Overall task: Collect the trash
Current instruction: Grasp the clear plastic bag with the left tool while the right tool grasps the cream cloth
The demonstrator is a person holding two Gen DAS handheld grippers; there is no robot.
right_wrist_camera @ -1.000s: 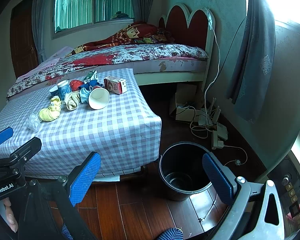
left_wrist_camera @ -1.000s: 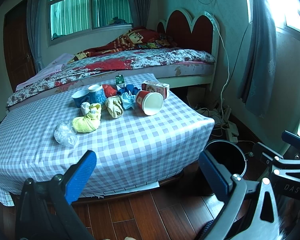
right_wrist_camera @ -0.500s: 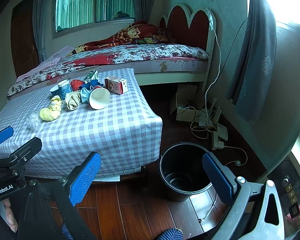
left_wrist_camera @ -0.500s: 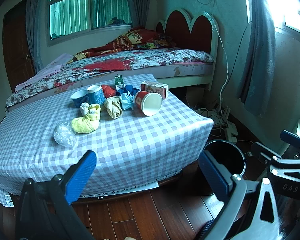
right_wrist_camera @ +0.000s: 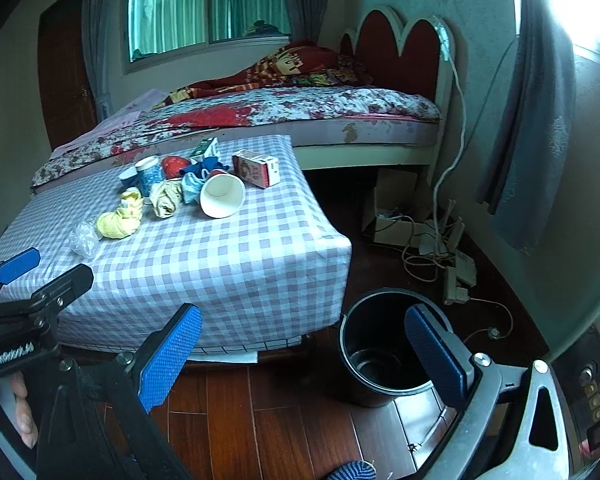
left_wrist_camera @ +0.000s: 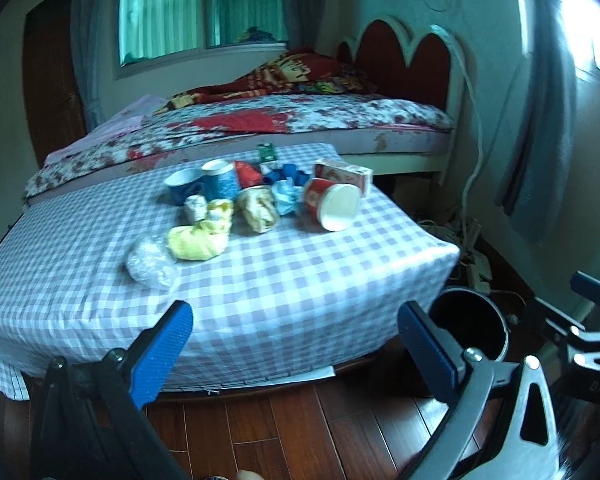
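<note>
Bedroom with a dark wooden floor (right_wrist_camera: pixel 284 420), a window (right_wrist_camera: pixel 208 8) with green curtains, and a bed (right_wrist_camera: pixel 292 112) with a red heart-shaped headboard. Against the bed stands a low table (left_wrist_camera: pixel 284 280) under a purple and white checked cloth.

Trash lies in a cluster on the half of the table nearer the bed. A paper cup (right_wrist_camera: pixel 222 195) lies on its side with its open mouth facing the cameras. A small red and white carton (right_wrist_camera: pixel 257 168) lies just beside the cup, toward the bed. On the other side of the cup sit a crumpled blue wad (right_wrist_camera: pixel 191 188), a beige wad (right_wrist_camera: pixel 166 198), a yellow cloth (right_wrist_camera: pixel 120 218) and a clear plastic bag (right_wrist_camera: pixel 83 237), strung out along the table. Two blue cups (left_wrist_camera: pixel 204 184) stand behind these, closer to the bed.

A black bin (right_wrist_camera: pixel 384 352) stands on the floor just off the table's near corner, open and apparently empty.

Both claws hang above the floor in front of the table, well apart from the trash. The left gripper (left_wrist_camera: pixel 296 348) has its blue pads spread wide with nothing between them. The right gripper (right_wrist_camera: pixel 304 354) is likewise spread wide and empty, its right pad over the bin. A hand (right_wrist_camera: pixel 8 408) holds the left gripper's handle.
</note>
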